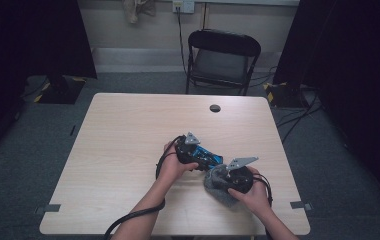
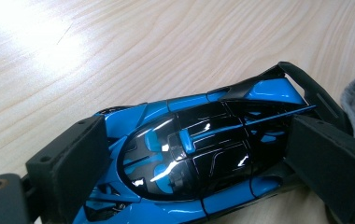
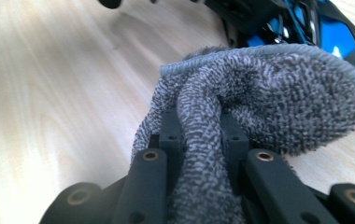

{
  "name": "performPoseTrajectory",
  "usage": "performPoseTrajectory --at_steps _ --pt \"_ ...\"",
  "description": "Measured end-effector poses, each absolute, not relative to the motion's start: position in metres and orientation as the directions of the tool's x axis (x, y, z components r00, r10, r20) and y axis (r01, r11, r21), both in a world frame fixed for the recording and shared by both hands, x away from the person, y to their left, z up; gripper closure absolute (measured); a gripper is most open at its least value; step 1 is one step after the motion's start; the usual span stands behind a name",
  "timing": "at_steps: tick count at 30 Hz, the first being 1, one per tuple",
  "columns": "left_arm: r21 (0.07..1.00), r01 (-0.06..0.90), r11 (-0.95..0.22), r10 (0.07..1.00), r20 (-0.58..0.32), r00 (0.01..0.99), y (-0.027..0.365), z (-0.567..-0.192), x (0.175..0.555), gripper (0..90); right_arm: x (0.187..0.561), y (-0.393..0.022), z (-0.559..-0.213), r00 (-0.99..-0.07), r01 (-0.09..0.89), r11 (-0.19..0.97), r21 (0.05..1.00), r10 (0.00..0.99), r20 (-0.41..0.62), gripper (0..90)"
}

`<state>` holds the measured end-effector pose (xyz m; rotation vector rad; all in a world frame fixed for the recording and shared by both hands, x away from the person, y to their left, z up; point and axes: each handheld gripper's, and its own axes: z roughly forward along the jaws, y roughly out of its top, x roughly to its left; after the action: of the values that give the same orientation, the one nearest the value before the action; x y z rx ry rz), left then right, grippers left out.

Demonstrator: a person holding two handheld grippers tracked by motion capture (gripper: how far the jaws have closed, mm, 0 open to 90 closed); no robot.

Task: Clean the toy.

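1. The left claw (image 2: pixel 189 154) pinches a blue toy car (image 2: pixel 199 154) near the desk's (image 1: pixel 128 130) near right corner.
2. The right claw (image 3: pixel 199 135) pinches a grey cloth (image 3: pixel 269 102) touching the car's tail.
3. A black chair (image 1: pixel 221 60) stands beyond the far edge.

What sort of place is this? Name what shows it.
Probably a lab or studio set up for recording: a bare wooden table on grey carpet, black curtains on both sides, a folding chair by the wall, and cables across the floor.

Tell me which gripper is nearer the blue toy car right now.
Left. The left gripper is clamped on the blue toy car, one jaw on each side. The right gripper, pinching a grey cloth, sits just beside the car's tail.
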<state>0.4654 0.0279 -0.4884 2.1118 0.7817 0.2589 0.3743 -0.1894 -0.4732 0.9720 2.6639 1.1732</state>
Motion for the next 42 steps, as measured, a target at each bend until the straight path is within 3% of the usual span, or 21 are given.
performPoseTrajectory --at_steps 10,22,42 --pt "0.785 0.438 -0.438 0.617 -0.092 0.782 0.028 -0.489 0.465 6.0 0.378 -0.207 -0.447 -0.809 0.496 0.497 0.712 0.563 0.171 76.2" --pt "0.787 0.434 -0.438 0.617 -0.088 0.782 0.028 -0.489 0.464 6.0 0.396 -0.233 -0.423 -0.756 0.503 0.421 0.754 0.637 0.149 76.2" --pt "0.792 0.429 -0.436 0.615 -0.086 0.784 0.028 -0.49 0.463 6.0 0.448 -0.229 -0.418 -0.67 0.538 0.389 0.748 0.736 0.099 76.1"
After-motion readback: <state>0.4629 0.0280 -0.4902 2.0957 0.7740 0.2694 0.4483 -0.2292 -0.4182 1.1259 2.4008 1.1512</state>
